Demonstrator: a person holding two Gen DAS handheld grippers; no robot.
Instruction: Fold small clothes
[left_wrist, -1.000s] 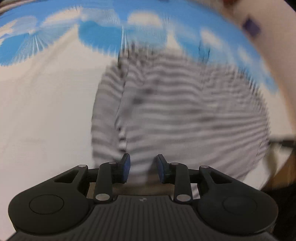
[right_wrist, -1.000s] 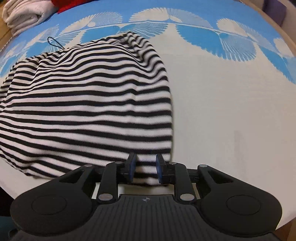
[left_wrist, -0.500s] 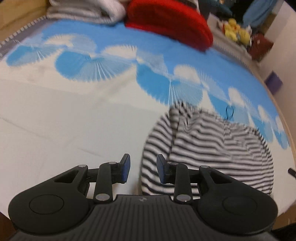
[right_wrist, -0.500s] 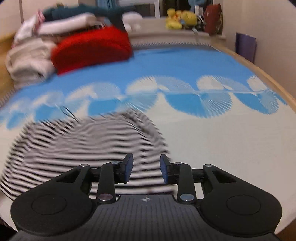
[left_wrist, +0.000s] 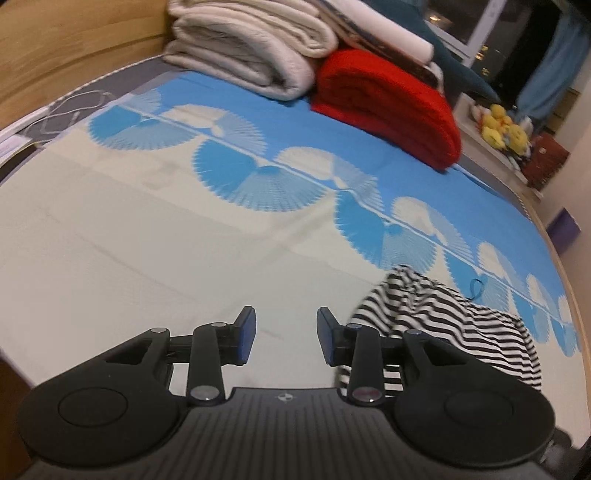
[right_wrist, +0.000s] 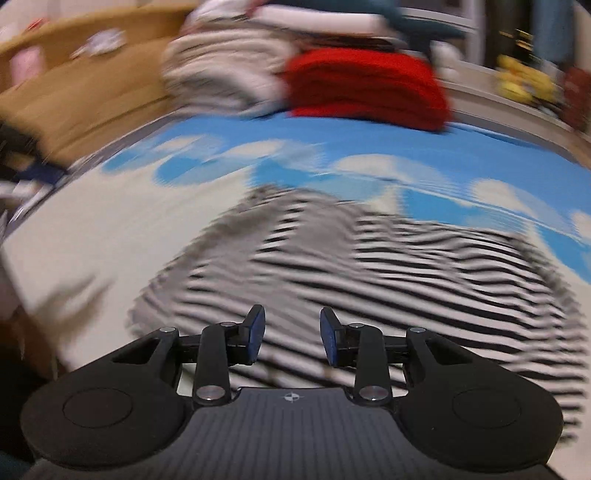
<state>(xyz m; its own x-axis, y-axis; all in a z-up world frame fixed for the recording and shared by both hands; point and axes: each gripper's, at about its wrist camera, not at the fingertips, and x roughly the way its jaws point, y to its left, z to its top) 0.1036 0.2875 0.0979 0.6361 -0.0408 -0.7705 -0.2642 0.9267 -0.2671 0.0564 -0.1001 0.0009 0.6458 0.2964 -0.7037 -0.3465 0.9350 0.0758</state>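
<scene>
Both tongs have let go and lifted away, the left tongs (left_wrist: 286, 341) and right tongs (right_wrist: 291, 341) spread and empty, leaving the black-and-white striped knit garment (left_wrist: 458, 332) bunched at lower right on the blue-and-cream fan-patterned bed (left_wrist: 147, 229), apparently folded.

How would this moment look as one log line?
left gripper: open, empty | right gripper: open, empty | striped garment: on bed, released

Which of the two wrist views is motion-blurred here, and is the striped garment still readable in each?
Right wrist: heavy motion blur; the striped garment smears into wavy bands and the red blanket loses its edges, though the right gripper is sharp. Left wrist: mostly crisp, garment stripes distinct at lower right, fisheye bending the bed sheet.
</scene>
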